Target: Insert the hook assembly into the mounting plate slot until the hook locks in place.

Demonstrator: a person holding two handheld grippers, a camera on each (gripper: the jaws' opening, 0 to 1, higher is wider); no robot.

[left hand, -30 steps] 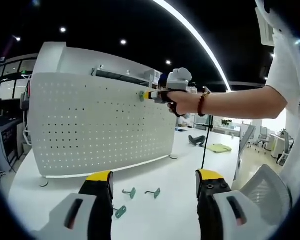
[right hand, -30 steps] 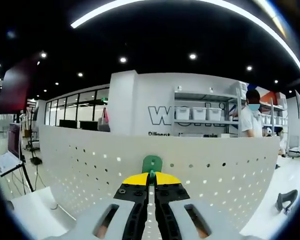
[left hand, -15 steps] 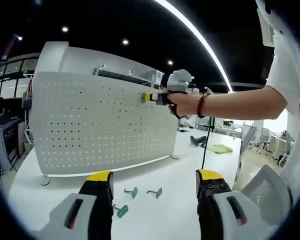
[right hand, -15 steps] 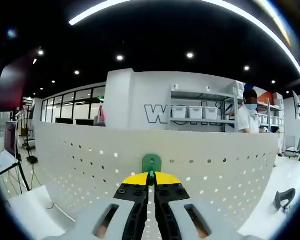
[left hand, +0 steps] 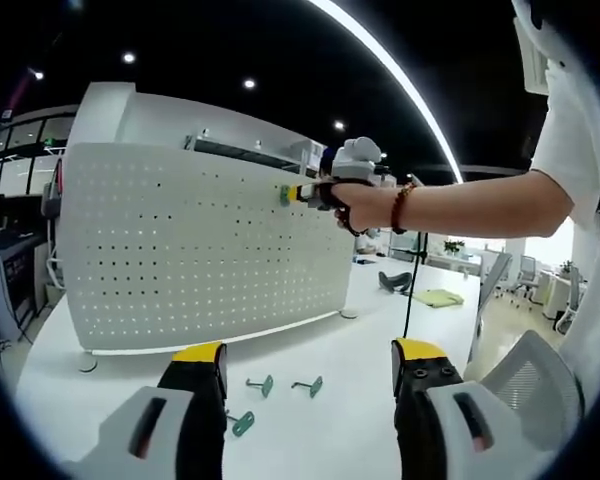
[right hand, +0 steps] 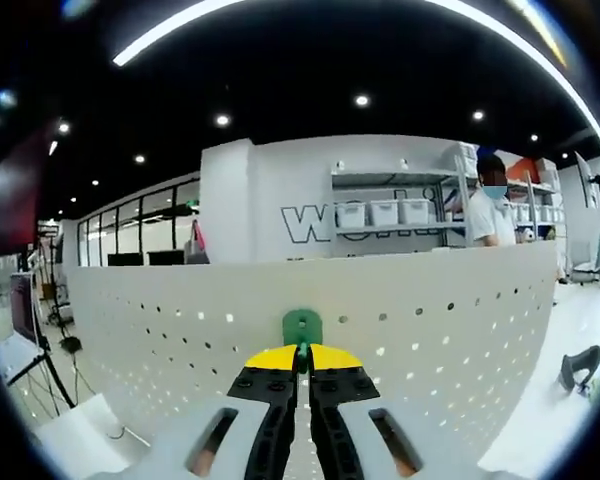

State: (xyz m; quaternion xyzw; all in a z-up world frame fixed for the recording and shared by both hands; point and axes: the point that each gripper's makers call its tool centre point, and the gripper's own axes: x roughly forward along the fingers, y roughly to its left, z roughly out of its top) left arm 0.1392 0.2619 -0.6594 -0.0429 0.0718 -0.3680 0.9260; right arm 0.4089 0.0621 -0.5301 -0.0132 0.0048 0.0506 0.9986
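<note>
- A white perforated metal mounting plate stands upright on a white table.
- Three spare green metal hooks lie on the table near the plate's base, just beyond the left gripper, whose jaws are spread apart and empty.
- The right gripper, jaws pressed together, pinches a green hook assembly against the plate's upper edge.
- A person in a mask stands far right by shelves.
- Since the earlier frame, the right gripper view has tilted slightly; the hook stays at the plate.
</note>
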